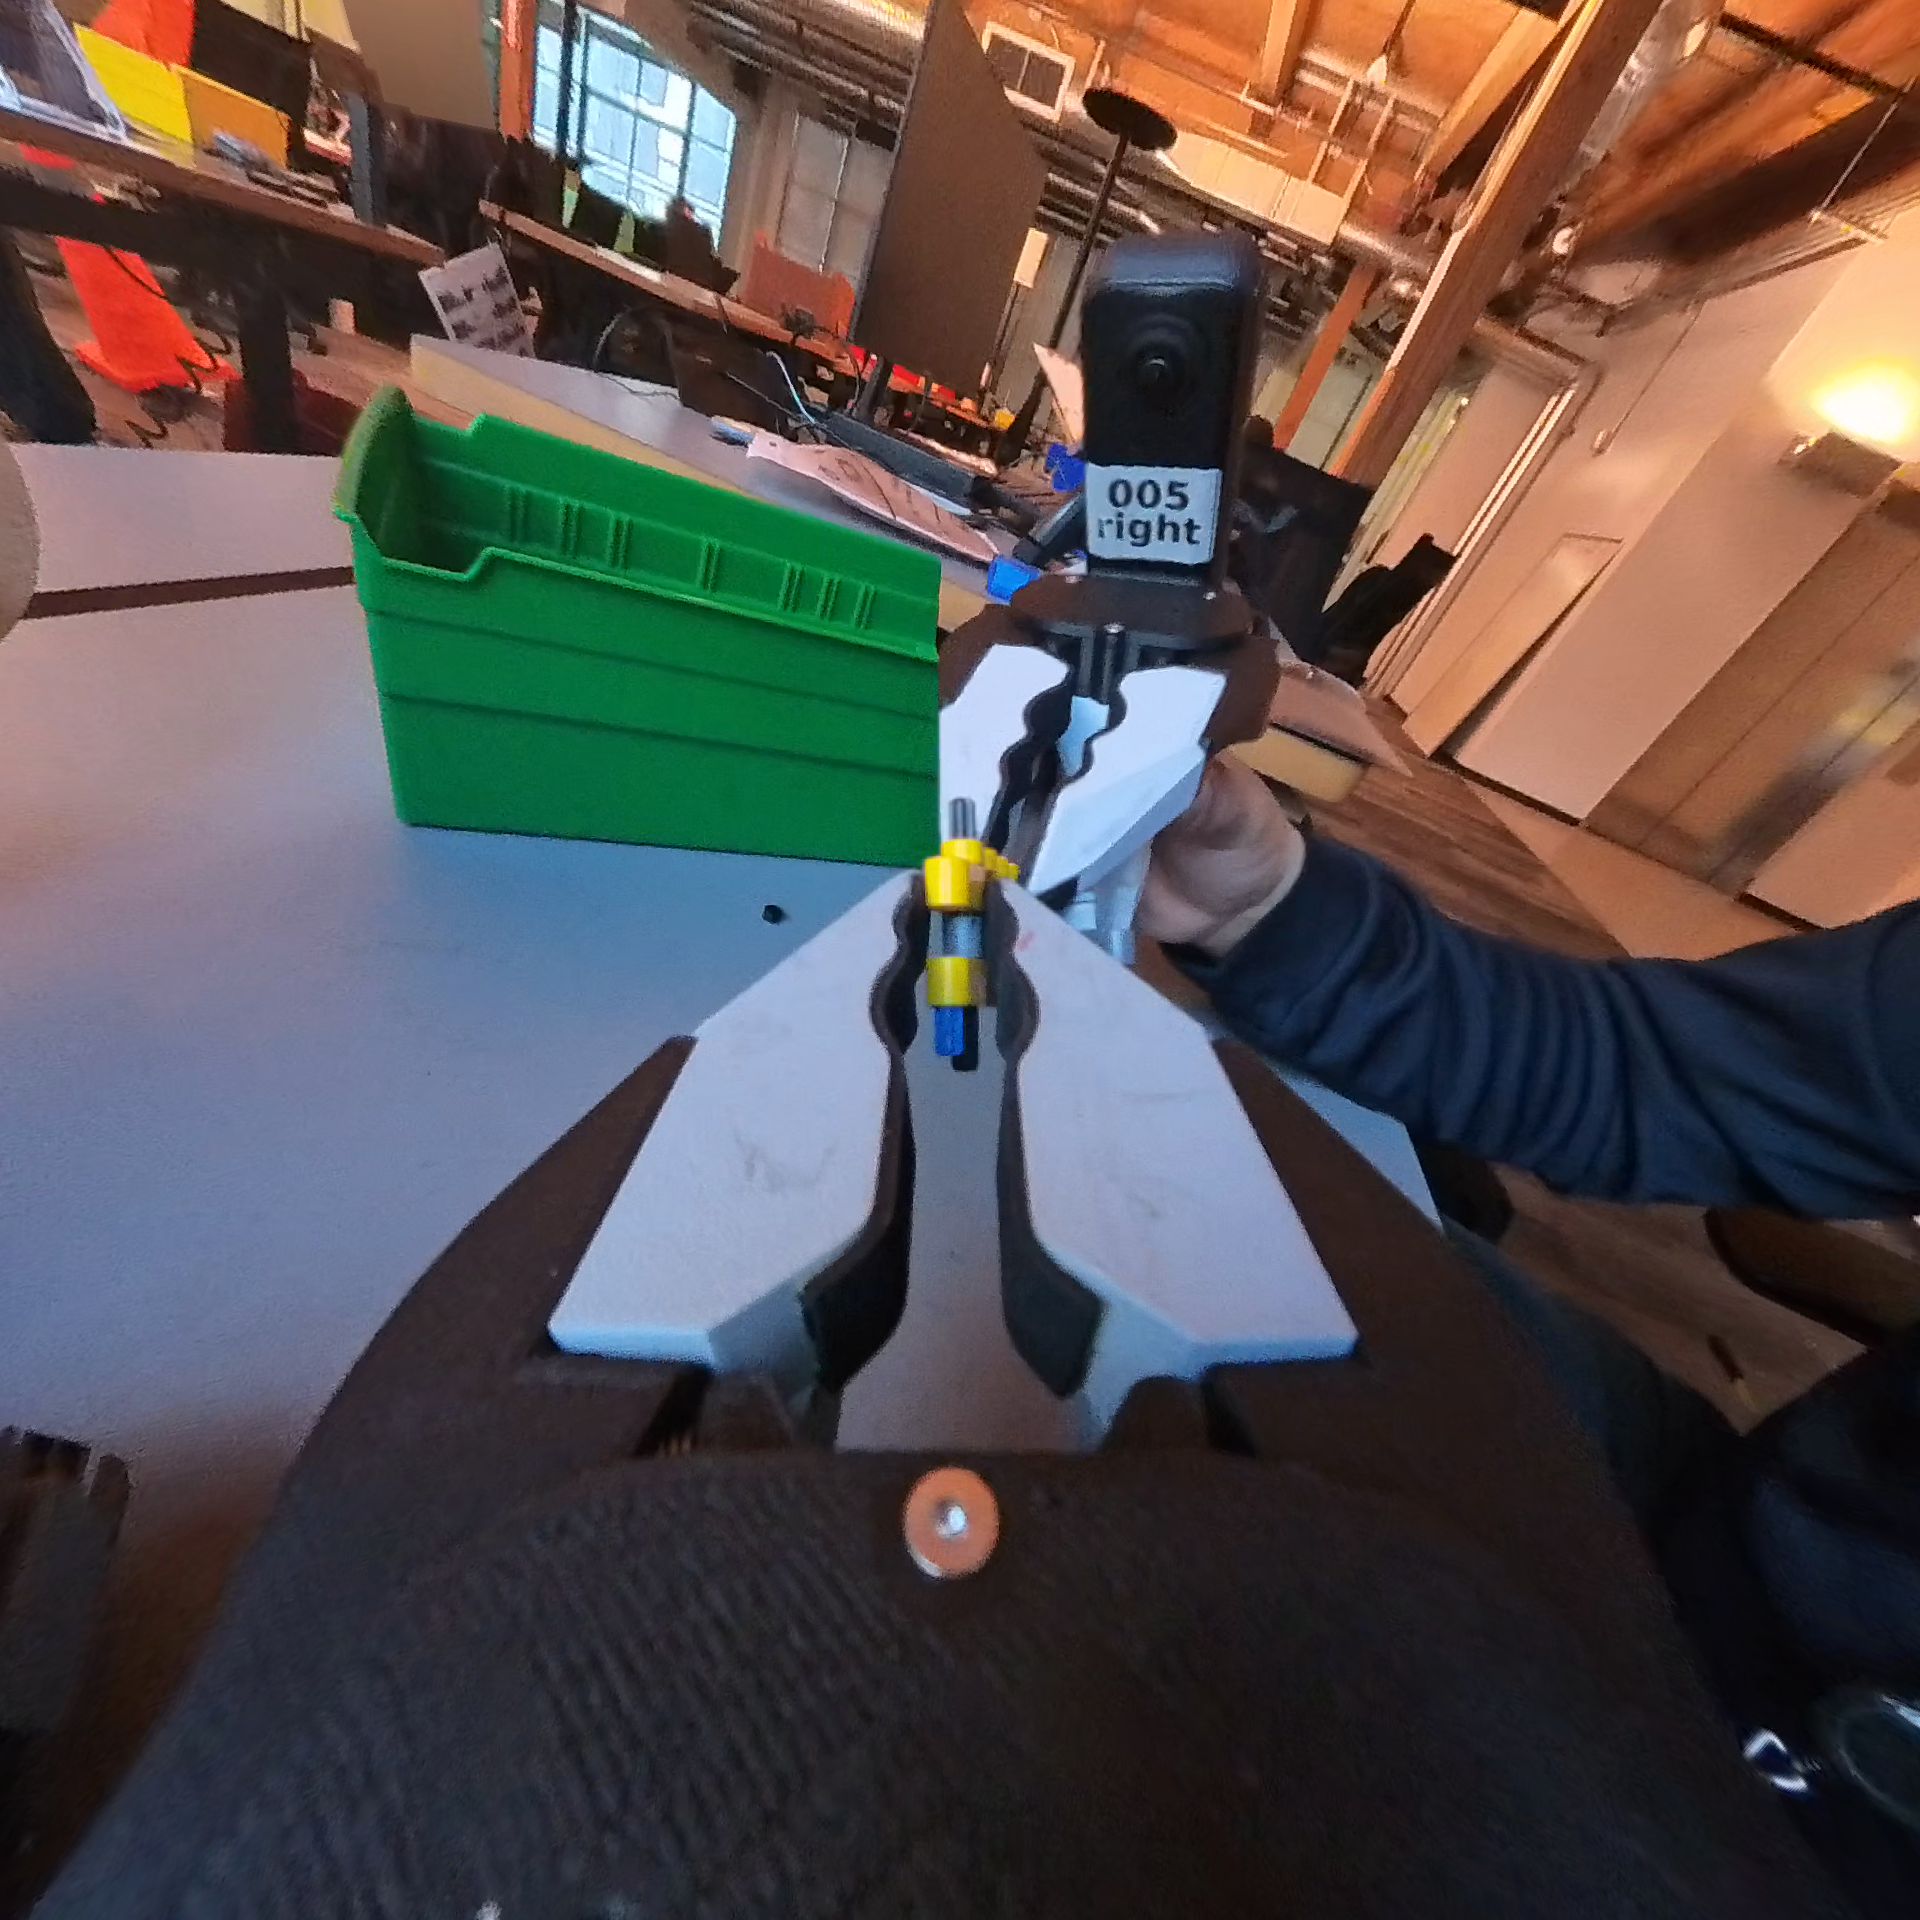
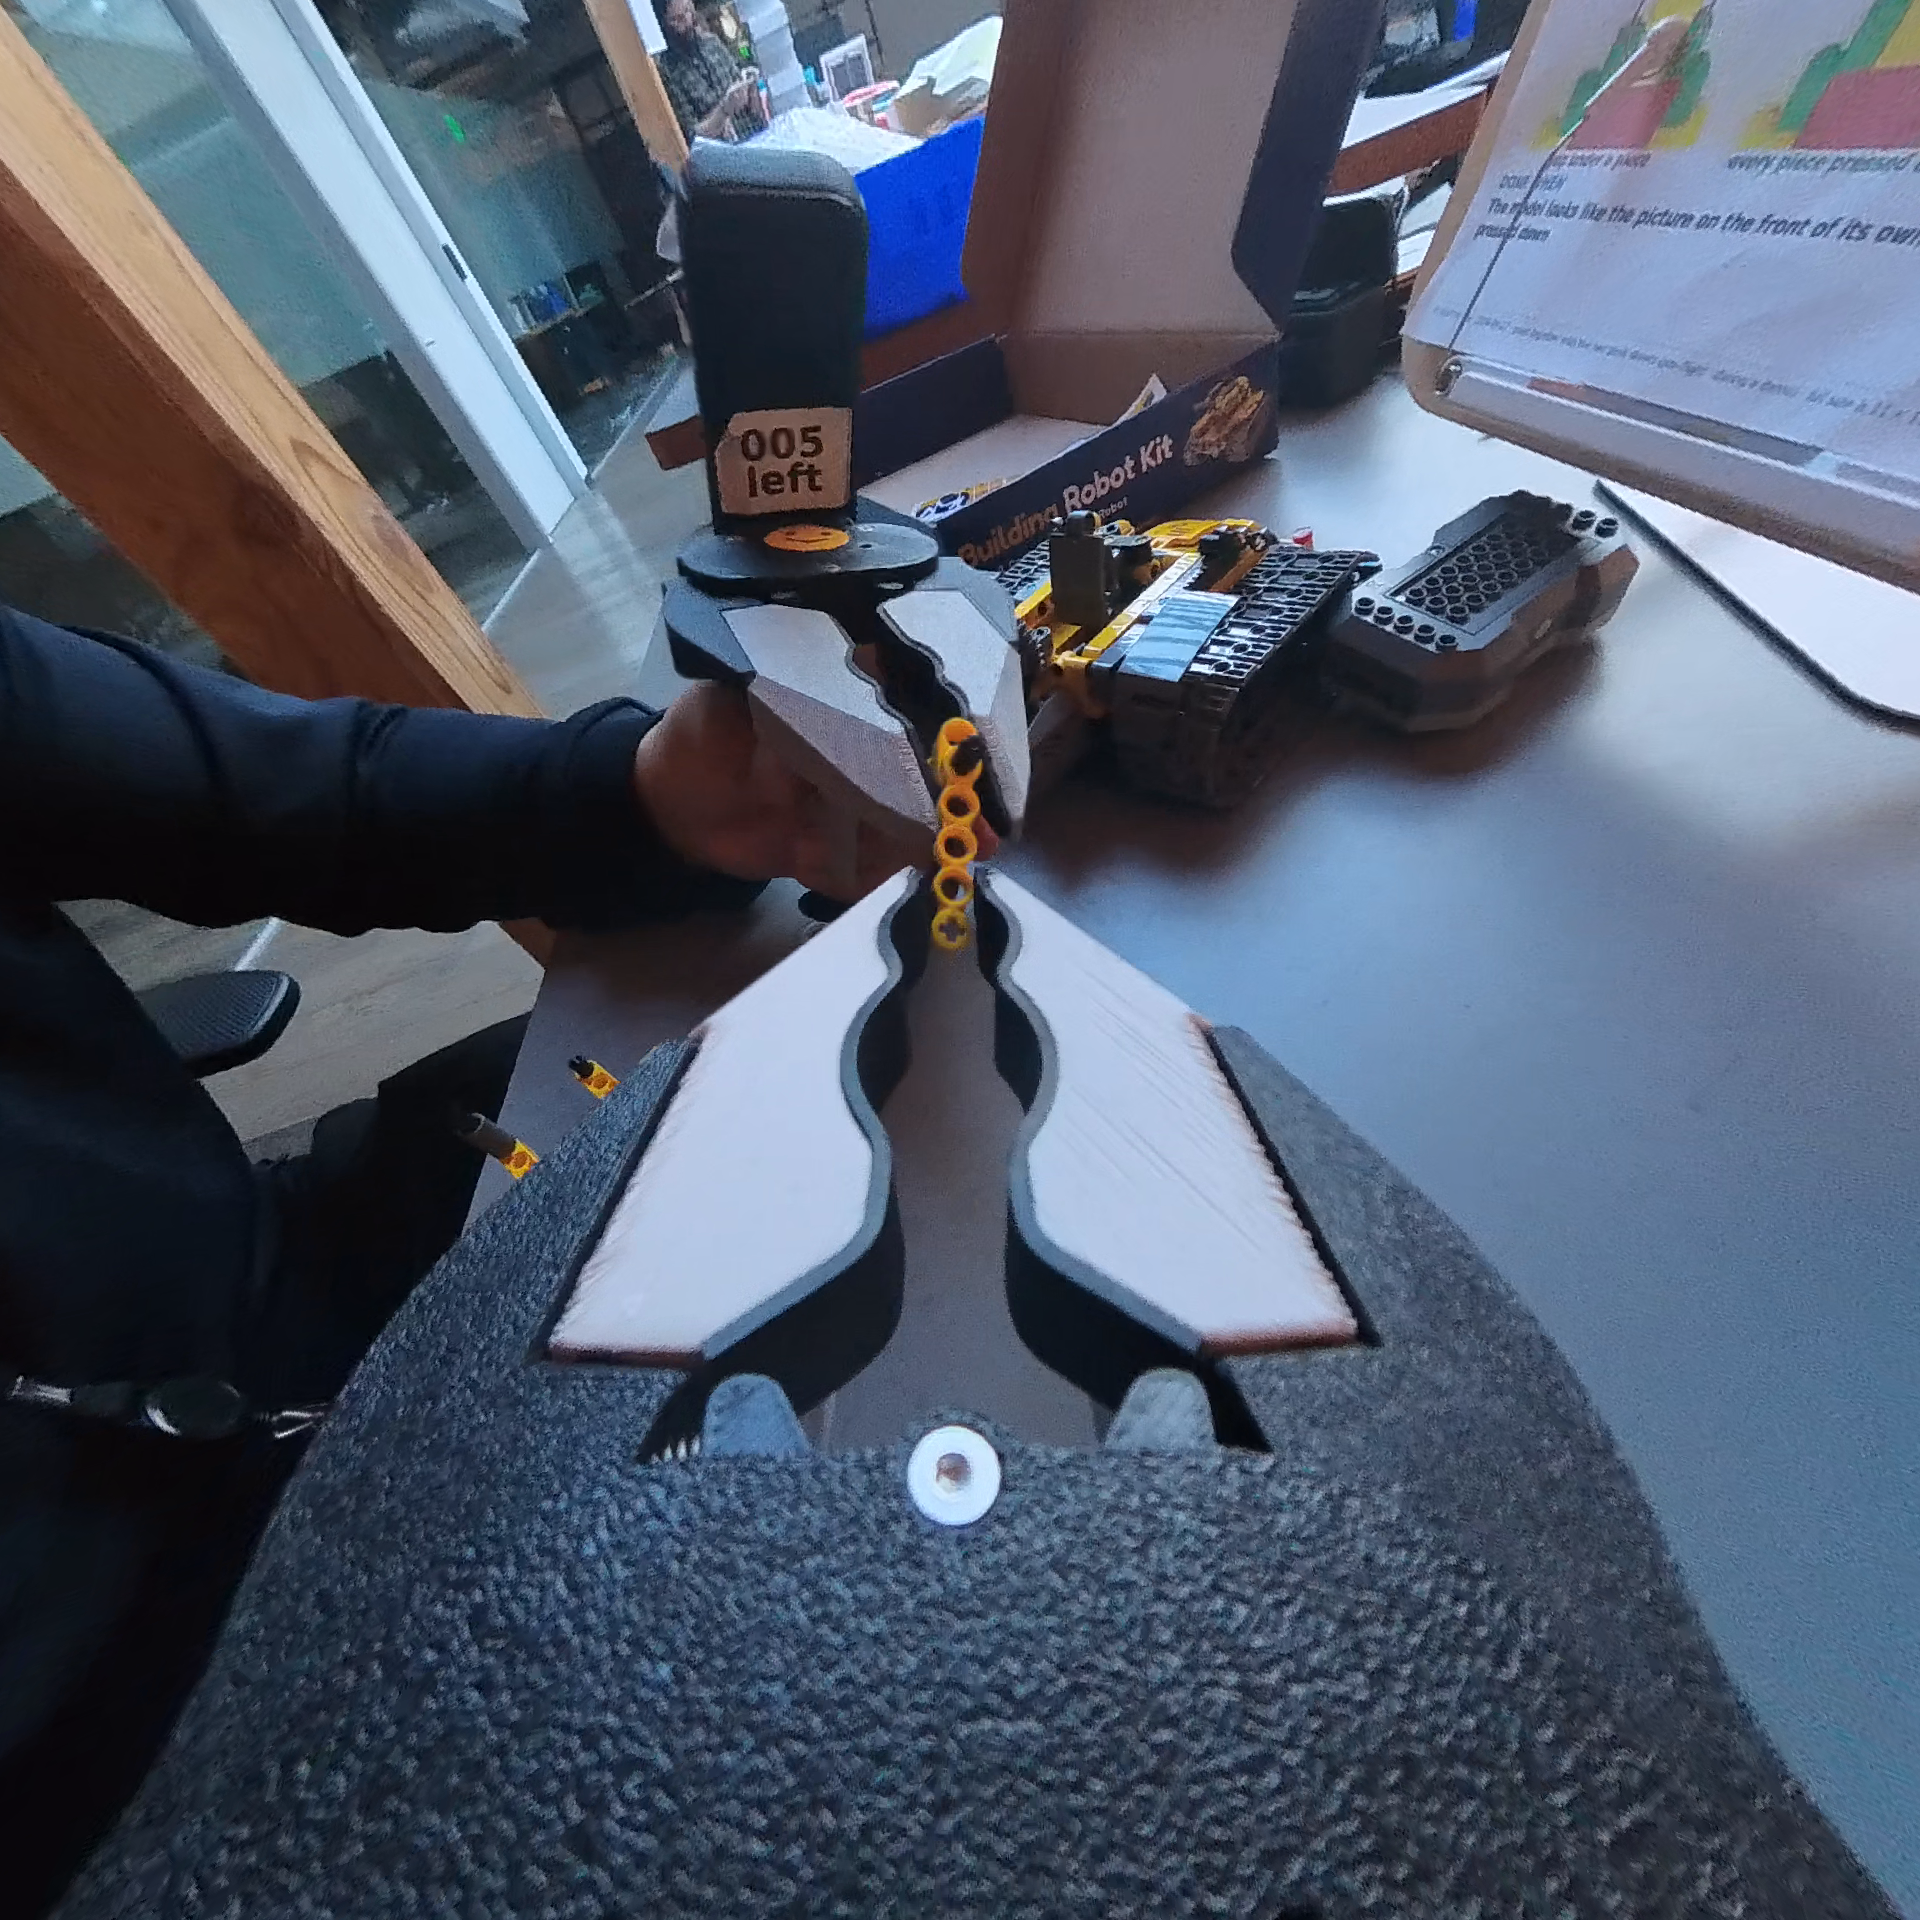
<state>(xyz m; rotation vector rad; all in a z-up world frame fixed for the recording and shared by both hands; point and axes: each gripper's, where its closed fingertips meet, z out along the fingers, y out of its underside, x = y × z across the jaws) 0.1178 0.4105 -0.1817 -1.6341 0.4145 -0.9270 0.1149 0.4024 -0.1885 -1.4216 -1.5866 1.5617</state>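
Note:
My left gripper (image 1: 954,909) is shut on a small brick assembly (image 1: 954,961): yellow collars on a grey axle with a blue pin at its lower end. In the right wrist view the same piece shows as a yellow beam with round holes (image 2: 954,831), held above the grey table (image 2: 1455,1039). It spans from the left gripper (image 2: 961,805) to my right gripper (image 2: 951,899), whose tips close on its near end. In the left wrist view the right gripper (image 1: 1013,868) faces mine, tip to tip, a hand on its handle.
A green plastic bin (image 1: 644,665) stands on the table behind the grippers. A yellow-and-black tracked brick vehicle (image 2: 1174,644), a dark studded shell (image 2: 1486,603), an open cardboard kit box (image 2: 1091,436) and a printed board (image 2: 1683,260) lie beyond. Loose yellow pins (image 2: 594,1075) sit at the table's left edge. The tips of both grippers are at nearly the same place.

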